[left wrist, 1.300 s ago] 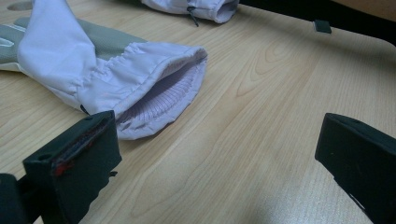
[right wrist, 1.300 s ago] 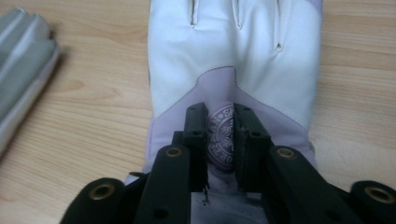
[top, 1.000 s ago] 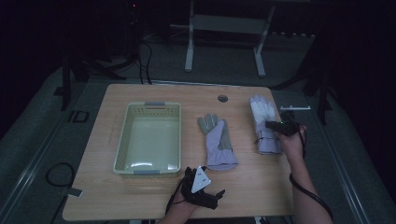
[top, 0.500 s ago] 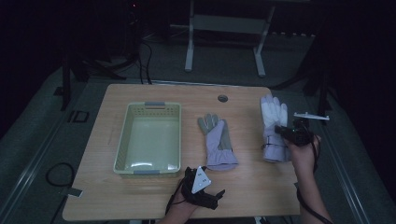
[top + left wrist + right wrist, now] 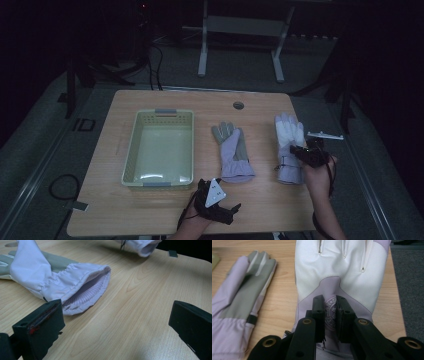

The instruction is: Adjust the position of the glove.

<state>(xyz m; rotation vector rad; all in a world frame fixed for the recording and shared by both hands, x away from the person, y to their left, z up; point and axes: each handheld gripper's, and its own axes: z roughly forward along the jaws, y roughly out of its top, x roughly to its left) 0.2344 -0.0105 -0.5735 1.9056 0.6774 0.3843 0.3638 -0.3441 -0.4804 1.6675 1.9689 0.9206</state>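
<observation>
We find two gloves on a wooden table (image 5: 165,210), with a pale plastic basket (image 5: 159,148) standing to their left in the high view. The right gripper (image 5: 306,154) has its jaws closed on the white glove (image 5: 289,137), pinching a fold of fabric at the round emblem on the back of the glove, just below the white panel (the right gripper view shows the pinch clearly (image 5: 331,315)). This glove lies flat near the right edge of the table, fingers pointing away from the person, cuff toward the person's side.

The second glove, grey and lilac (image 5: 232,151), lies between the basket and the white glove, apart from both, fingers likewise pointing away. In the left gripper view its open cuff (image 5: 85,290) faces the camera and rests on the wood.

The left gripper (image 5: 215,202) sits at the near edge of the table, just in front of that cuff. Its jaws stand wide apart with bare wood between them; nothing is held. One jaw lies close beside the cuff; we cannot tell whether it touches.
</observation>
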